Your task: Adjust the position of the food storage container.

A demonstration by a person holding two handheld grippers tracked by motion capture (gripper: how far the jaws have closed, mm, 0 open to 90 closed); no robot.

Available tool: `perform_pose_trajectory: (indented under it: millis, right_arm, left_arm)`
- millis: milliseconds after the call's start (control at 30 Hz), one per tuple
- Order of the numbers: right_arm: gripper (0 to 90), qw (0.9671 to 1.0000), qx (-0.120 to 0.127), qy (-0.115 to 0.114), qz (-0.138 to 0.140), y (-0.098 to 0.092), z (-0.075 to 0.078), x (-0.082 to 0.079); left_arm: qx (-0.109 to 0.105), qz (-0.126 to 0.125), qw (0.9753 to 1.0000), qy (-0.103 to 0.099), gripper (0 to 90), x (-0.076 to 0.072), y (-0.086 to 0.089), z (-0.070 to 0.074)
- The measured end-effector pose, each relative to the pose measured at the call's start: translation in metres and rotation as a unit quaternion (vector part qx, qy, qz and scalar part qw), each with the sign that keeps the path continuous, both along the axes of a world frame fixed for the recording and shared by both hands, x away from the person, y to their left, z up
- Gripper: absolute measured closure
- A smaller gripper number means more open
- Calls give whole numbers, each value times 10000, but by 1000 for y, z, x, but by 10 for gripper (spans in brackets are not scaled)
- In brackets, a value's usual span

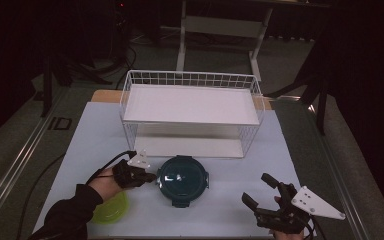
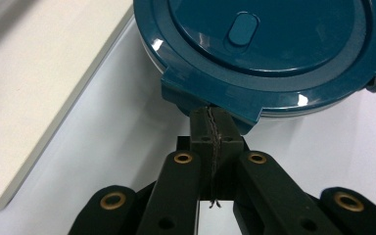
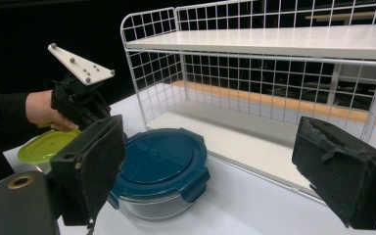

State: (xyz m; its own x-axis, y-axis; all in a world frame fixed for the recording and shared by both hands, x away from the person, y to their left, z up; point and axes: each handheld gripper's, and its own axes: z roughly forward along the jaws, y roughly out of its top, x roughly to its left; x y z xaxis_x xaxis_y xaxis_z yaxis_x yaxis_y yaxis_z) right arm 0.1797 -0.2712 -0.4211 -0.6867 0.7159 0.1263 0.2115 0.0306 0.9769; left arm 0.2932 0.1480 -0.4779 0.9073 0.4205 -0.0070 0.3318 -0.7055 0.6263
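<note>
- Two grippers are sitting at the near edge of the table (image 1: 100, 135), one in each of the person's hands.
- The right gripper (image 1: 261, 193) is hanging over the near right part of the table. Its two jaws are spread wide apart and are holding nothing. Its one grey three-cornered plate (image 1: 316, 203) is pointing to the right.
- The left gripper (image 1: 151, 177) is lying low at the near left. Its two jaws are pressed tight together, and their tips are touching the bottom of one side clip on the blue lid. I cannot tell if they are pinching the clip.
- One green lid (image 1: 111, 210) is lying flat on the table at the near left, partly under the person's left hand (image 1: 105, 182).
- One round glass box with a blue lid (image 1: 183, 177) is sitting on the table in the middle, between the two grippers and just to the right of the left gripper. It is closer to the left gripper than to the right one.
- One oval bump (image 2: 243, 28) is showing in the middle of the blue lid.
- One white wire rack (image 1: 192, 112) is standing farther back, behind the box. It has two flat white shelves, one high and one low.
</note>
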Motion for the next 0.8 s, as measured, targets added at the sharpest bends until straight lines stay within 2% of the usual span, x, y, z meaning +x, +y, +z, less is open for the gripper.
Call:
perform_pose_trajectory:
  millis: [100, 300, 600, 800]
  right_arm:
    - [120, 10000, -21, 16, 21, 1, -1, 0]
    - [120, 10000, -26, -10, 26, 1, 0, 0]
    - [120, 10000, -6, -4, 36, 0, 0, 0]
    - [120, 10000, -20, -5, 49, 1, 0, 0]
  left_arm:
    - [12, -106, 9999, 1, 891, -1, -10, 0]
    - [0, -61, 9999, 91, 891, 2, -32, 1]
    - [60, -256, 9995, 155, 891, 5, -58, 3]
    - [56, -256, 9994, 213, 892, 9, -75, 3]
